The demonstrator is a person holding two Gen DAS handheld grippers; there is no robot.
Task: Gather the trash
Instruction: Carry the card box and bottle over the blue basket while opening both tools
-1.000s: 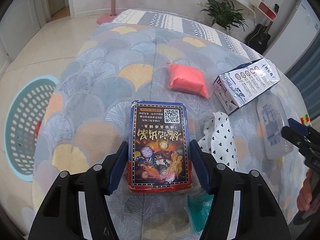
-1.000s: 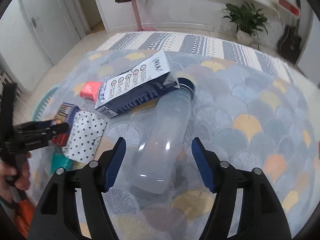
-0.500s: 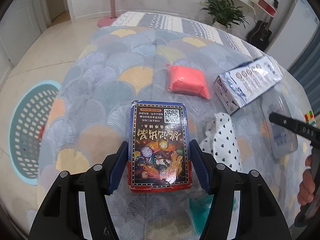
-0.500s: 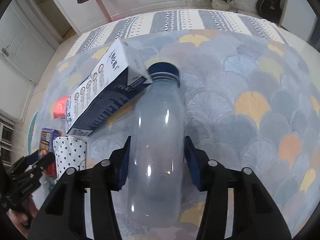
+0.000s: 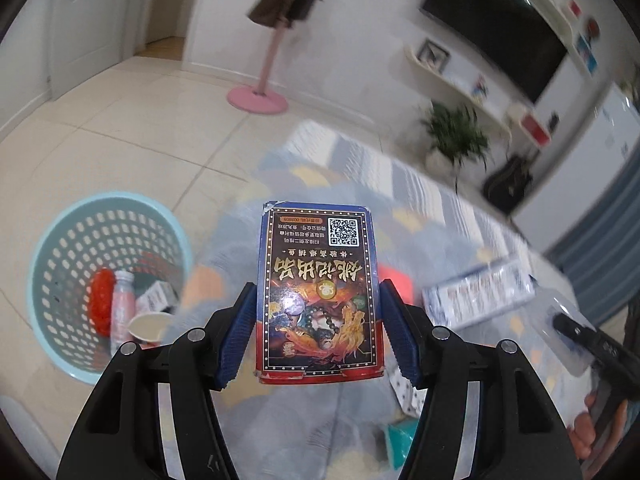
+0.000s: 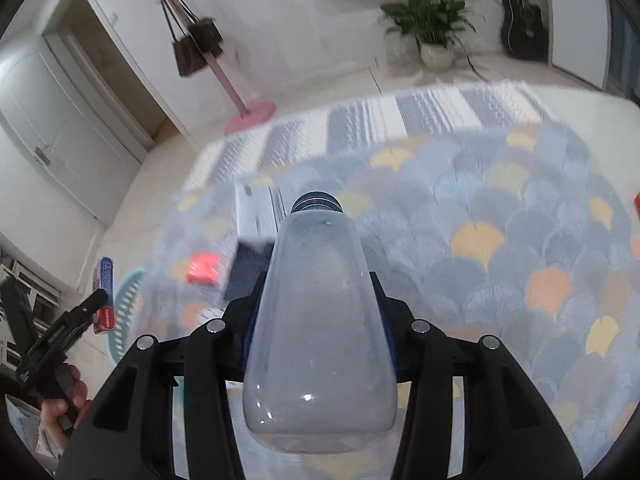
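Here, midway through the collection, I am holding one piece of trash in each gripper. The left gripper (image 5: 318,332) is clamping a printed cardboard packet (image 5: 318,292) by its long edges, both blue pads pressing on it, and the packet is standing clear above the patterned bedspread (image 6: 500,216). The right gripper (image 6: 318,320) has just been closing its jaws, and they are now gripping the body of a clear plastic bottle (image 6: 318,328) with a dark cap (image 6: 317,202) pointing away from me; the bottle is also looking lifted off the cover.

Some items are already lying in the pale blue perforated laundry basket (image 5: 44,264) on the tiled floor to the left of the bed: a small pink-white drink bottle (image 5: 122,304), a red mesh-like object (image 5: 100,304), a paper cup (image 5: 149,326) on its side and a small white carton (image 5: 154,300). So part of the job is reading as done.

Still waiting on the bedspread, I am seeing a blue-and-white milk carton (image 5: 478,300) lying flat, a red pouch (image 6: 204,268) near it, a polka-dot wrapper (image 5: 406,394) and a teal scrap (image 5: 398,440) close to my left fingers. I judge the stage as carrying: both held items have yet to reach the basket, which is well apart from the right gripper and nearer to the left. At least four pieces are remaining after these two.
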